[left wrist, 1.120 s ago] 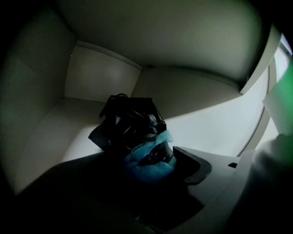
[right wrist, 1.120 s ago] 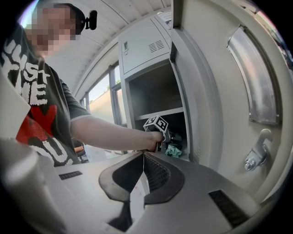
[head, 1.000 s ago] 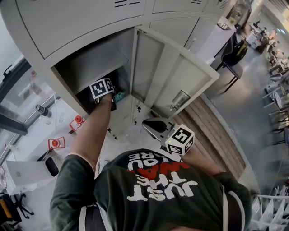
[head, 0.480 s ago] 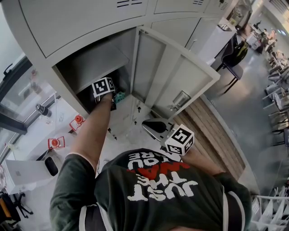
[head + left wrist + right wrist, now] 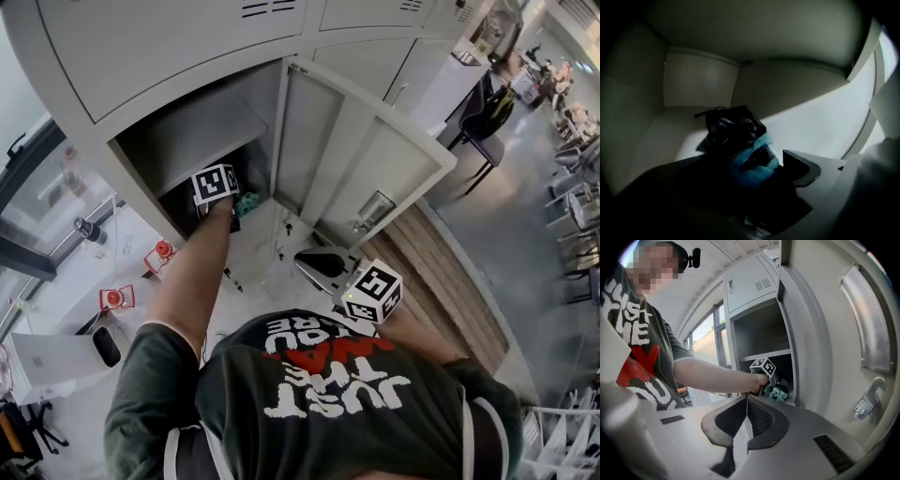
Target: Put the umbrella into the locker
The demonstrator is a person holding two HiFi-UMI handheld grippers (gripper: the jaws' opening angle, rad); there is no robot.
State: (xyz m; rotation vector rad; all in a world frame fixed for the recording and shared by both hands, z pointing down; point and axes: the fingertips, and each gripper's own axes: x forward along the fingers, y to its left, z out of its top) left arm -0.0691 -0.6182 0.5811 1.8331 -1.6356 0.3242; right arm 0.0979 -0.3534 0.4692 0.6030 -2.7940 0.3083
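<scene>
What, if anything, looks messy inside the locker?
Only the umbrella: it lies in a crumpled heap on the floor of the locker, its black folds loose and a blue bit sticking out, not rolled neatly. Nothing looks spilled or broken.

Open locker (image 5: 265,122), upper centre of the head view. A grey shelf (image 5: 202,127) crosses the compartment, with dark space beneath it.

Compartment floor (image 5: 665,136) is pale metal. It is in shade at the left of the left gripper view and brightly lit toward the right.

One item lies directly on it: the umbrella (image 5: 736,136), folded. It is a crumpled black bundle with a teal part at the end nearer the opening. It sits about mid-floor, apart from the back wall and the left wall.
</scene>
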